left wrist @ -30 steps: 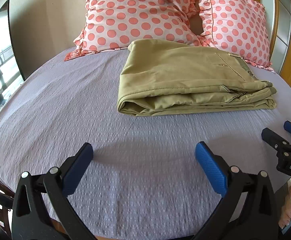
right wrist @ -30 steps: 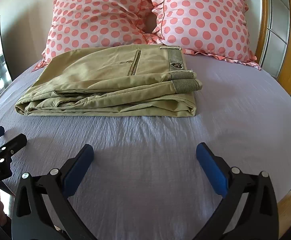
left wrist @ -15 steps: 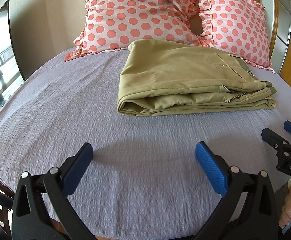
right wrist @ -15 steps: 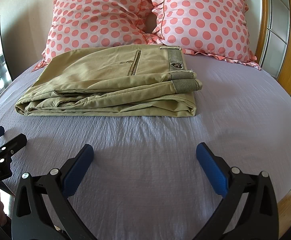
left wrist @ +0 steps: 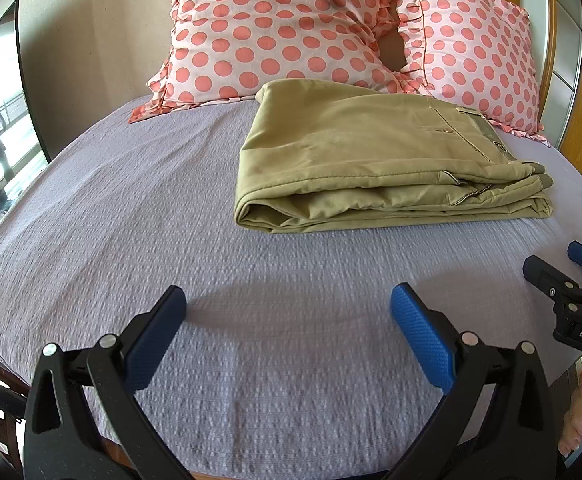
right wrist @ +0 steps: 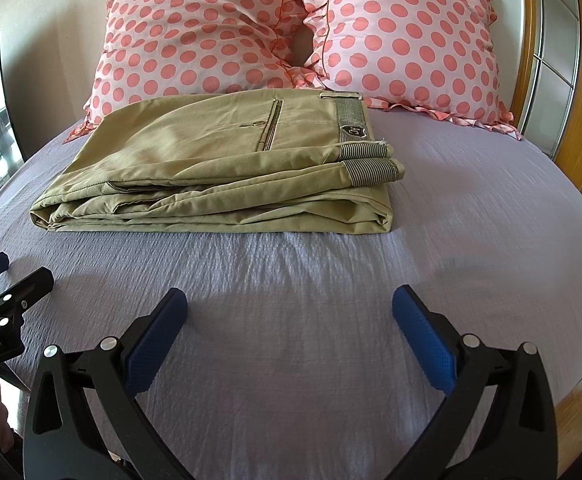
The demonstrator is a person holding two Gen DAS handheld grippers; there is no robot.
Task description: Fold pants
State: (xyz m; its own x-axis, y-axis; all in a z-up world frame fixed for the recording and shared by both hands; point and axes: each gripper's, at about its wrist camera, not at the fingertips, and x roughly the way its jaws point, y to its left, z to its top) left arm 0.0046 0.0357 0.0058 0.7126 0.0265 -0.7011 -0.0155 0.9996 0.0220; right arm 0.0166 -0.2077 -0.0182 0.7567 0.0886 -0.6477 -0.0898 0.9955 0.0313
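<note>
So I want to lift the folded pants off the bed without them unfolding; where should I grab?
Probably the pants by their near long edge, coming from the front: all layers stack there, facing both open grippers, left gripper and right gripper.

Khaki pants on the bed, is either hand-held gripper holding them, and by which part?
Nothing is held. The left hand-held gripper and right hand-held gripper are both open over the bedspread, apart from the folded pants.

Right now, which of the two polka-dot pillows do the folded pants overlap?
The left pink polka-dot pillow: the folded khaki pants' far edge covers its lower hem; the right pillow sits clear.
</note>
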